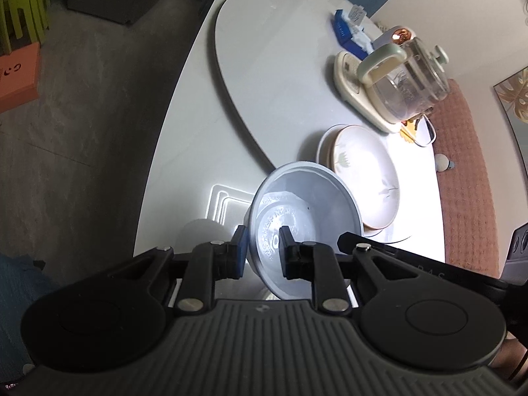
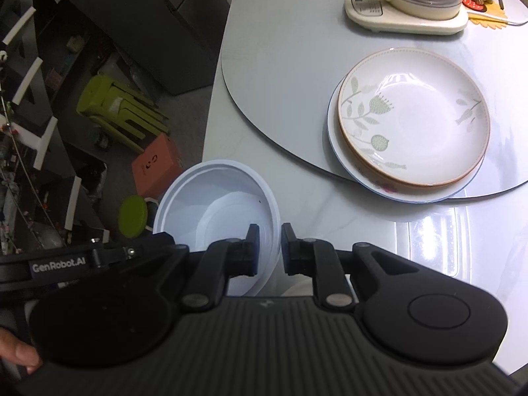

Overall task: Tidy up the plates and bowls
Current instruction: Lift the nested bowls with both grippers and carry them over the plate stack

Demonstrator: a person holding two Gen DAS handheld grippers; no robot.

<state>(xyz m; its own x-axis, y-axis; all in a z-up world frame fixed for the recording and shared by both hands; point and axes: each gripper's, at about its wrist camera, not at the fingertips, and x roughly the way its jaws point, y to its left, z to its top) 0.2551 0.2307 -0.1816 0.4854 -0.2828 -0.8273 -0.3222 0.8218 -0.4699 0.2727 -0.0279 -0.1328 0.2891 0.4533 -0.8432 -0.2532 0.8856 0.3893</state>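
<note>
A white plastic bowl (image 1: 307, 198) hangs tilted above the near edge of the table, held from two sides. My left gripper (image 1: 262, 234) is shut on its rim, one pad inside the bowl and one outside. My right gripper (image 2: 268, 231) is shut on the opposite rim of the same bowl (image 2: 214, 204). The left tool's black body (image 2: 99, 257) shows at the left of the right wrist view. A cream plate with a leaf pattern (image 2: 412, 118) rests on a wider white plate (image 2: 346, 165), both straddling the turntable's edge; the cream plate (image 1: 359, 165) lies just beyond the bowl.
A grey turntable (image 2: 280, 66) covers the white table (image 2: 330, 208). A glass kettle on a cream base (image 1: 396, 76) and a blue box (image 1: 346, 33) stand further back. Green stools (image 2: 115, 105) and an orange box (image 2: 155, 165) are on the floor to the left.
</note>
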